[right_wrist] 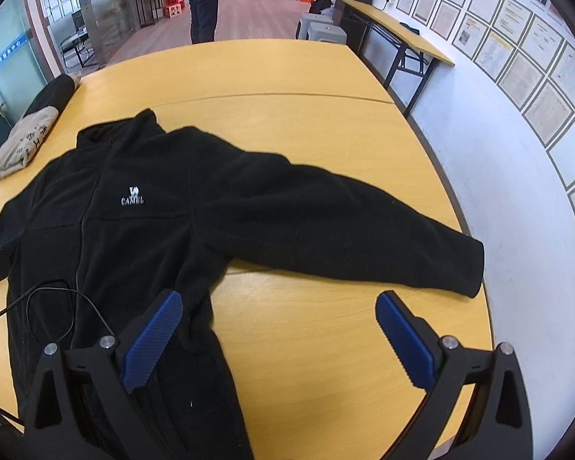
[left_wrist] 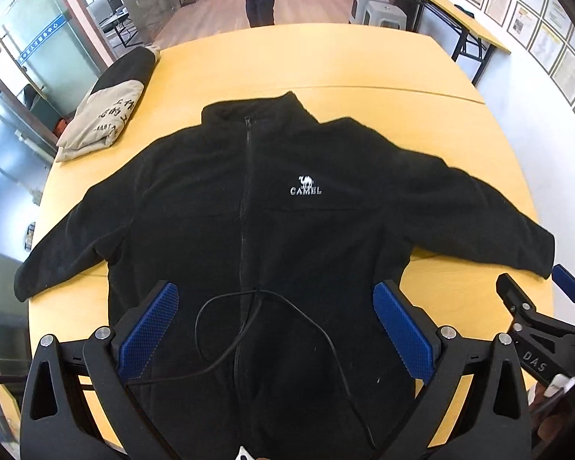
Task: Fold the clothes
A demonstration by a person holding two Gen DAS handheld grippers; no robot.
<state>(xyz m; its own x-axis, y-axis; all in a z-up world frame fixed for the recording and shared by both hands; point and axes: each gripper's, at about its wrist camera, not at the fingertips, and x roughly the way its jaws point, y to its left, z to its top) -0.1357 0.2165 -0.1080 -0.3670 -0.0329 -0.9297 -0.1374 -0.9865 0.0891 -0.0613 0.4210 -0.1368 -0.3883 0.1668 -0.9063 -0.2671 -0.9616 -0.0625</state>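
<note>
Nearby, a folded garment [left_wrist: 107,107] sits left of the black jacket [left_wrist: 272,207]

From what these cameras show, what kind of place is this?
Probably an office or training room, not a home: framed certificates cover the wall, a yellow table bears the black fleece jacket, and glass partitions open onto a corridor.

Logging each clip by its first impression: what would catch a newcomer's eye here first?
A black fleece jacket lies spread face up across the yellow table, sleeves out, its white CAMEL logo on the chest. A thin black cable loops over its lower front, between the open blue pads of the left gripper. At the table's far left corner sits a folded beige and black garment.
</note>
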